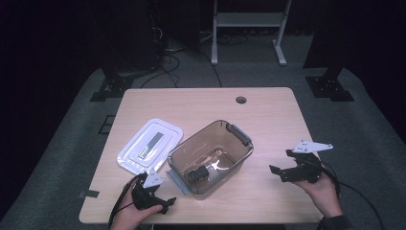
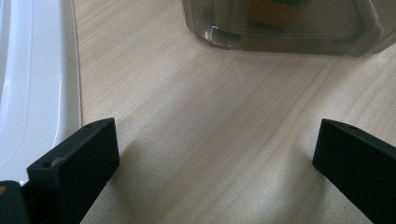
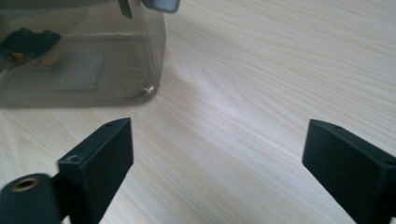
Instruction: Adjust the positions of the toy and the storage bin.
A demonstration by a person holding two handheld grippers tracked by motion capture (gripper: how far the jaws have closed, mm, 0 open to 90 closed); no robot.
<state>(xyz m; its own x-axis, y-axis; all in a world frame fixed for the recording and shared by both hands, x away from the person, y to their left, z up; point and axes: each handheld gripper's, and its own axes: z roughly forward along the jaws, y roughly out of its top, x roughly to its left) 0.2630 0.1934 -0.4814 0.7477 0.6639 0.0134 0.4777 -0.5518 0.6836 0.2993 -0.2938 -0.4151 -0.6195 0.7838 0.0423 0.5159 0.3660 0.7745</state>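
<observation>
Nearest the high camera: left gripper, held low at the counter's near edge, jaws spread wide, nothing between them. Just ahead of it in the left gripper view, bare wood, then the box's base; to the side, the white lid's rim, just beside one jaw. Right gripper well off to the right, jaws likewise wide apart and empty, aimed toward the box across open wood.

Further out: clear smoky box standing open near the middle of the counter, grey latches at two ends. Inside, on its floor, a small dark object with a yellowish part, too blurred to name. Lid lying flat left of the box, its corner close to the box wall, touching or not cannot be told.

Likely in hand: closing the box, or fetching the object out.

Risks, as a judgement only. Lid flat on wood, thin rim, little for a jaw to get under: could slide away or skid into the box instead of lifting. Box light and smooth-walled: could shift or tip under a one-sided push without the other gripper bracing it. Left gripper very near the counter's edge: a lid dragged that way could slip off. Latches sticking out: could catch a jaw on the way past.
</observation>
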